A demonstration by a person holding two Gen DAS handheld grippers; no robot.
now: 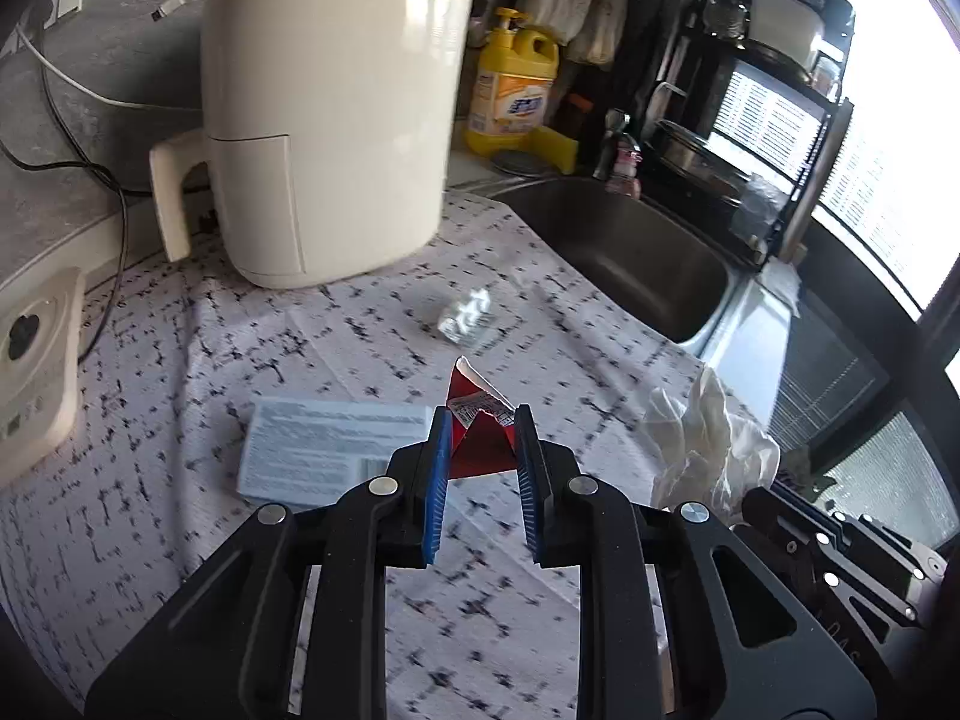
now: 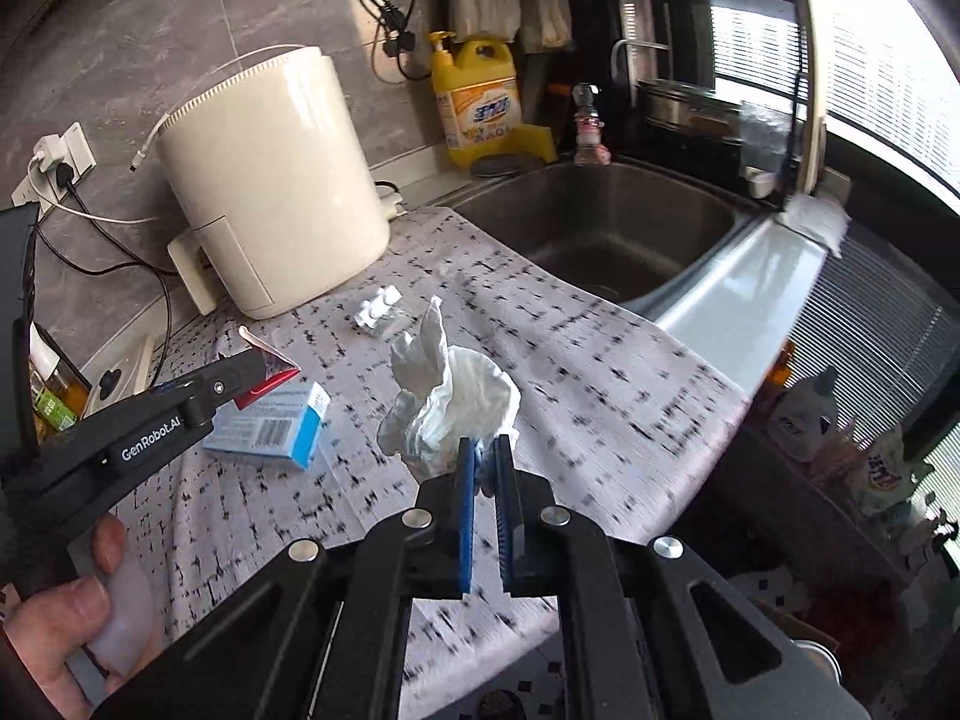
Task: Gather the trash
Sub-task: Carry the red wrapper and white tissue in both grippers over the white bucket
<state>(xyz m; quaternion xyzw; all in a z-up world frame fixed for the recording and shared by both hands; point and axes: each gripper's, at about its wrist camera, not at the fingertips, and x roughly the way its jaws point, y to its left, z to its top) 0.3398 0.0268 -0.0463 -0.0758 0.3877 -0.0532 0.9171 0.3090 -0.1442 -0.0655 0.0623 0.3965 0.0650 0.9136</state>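
Observation:
My left gripper is shut on a red torn wrapper and holds it above the patterned cloth; it also shows in the right wrist view. My right gripper is shut on a crumpled white tissue, held above the cloth; the tissue also shows in the left wrist view. A small crumpled foil blister pack lies on the cloth further back. A light blue box lies flat left of the wrapper.
A cream air fryer stands at the back left. A steel sink is at the right, with a yellow detergent bottle and dish rack behind. A white power strip lies at the far left. The counter edge drops off at the right.

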